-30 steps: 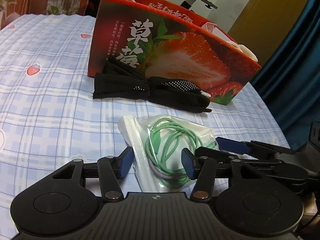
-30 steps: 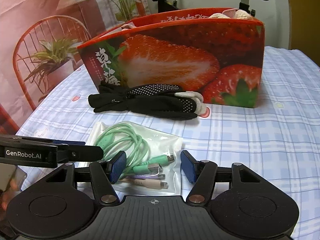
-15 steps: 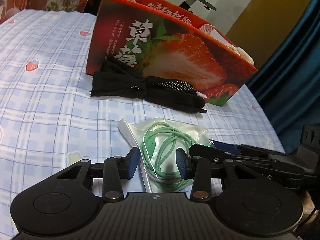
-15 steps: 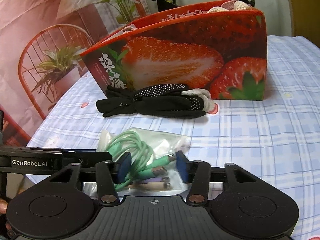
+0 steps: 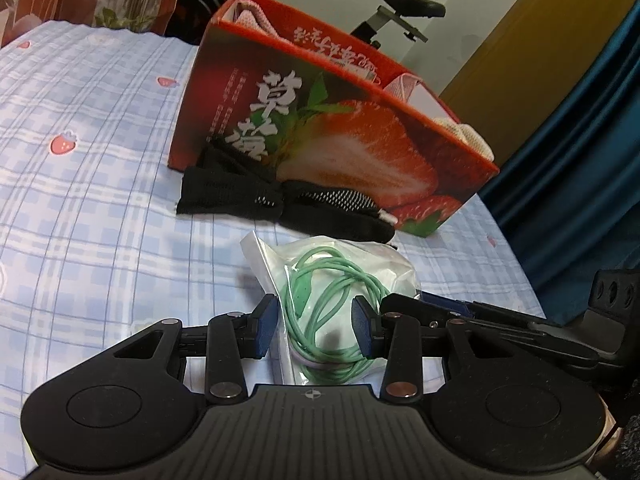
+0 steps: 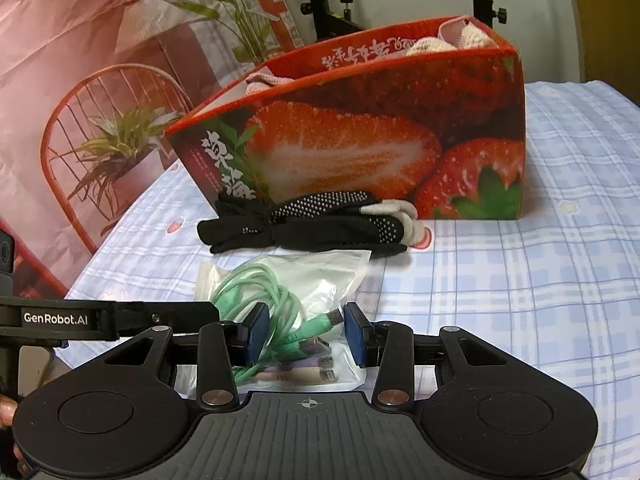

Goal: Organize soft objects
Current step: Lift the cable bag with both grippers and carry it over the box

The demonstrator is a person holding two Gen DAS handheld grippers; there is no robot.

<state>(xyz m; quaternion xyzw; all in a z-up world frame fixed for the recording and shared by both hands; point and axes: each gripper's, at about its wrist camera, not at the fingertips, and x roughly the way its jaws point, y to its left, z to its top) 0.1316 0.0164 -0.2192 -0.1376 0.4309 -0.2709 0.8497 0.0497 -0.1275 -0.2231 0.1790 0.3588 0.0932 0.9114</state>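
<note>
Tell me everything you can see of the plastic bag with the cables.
The plastic bag is clear, crinkled and soft, lying on the checked tablecloth just before the black gloves. Inside are a coiled green cable and paler plugs. The left gripper and right gripper each straddle its near end, jaws open.

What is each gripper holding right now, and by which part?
Both straddle the clear cable bag: left gripper around its near end, right gripper around the connector end. Jaws stand apart; whether either pinches it cannot be told.
</note>
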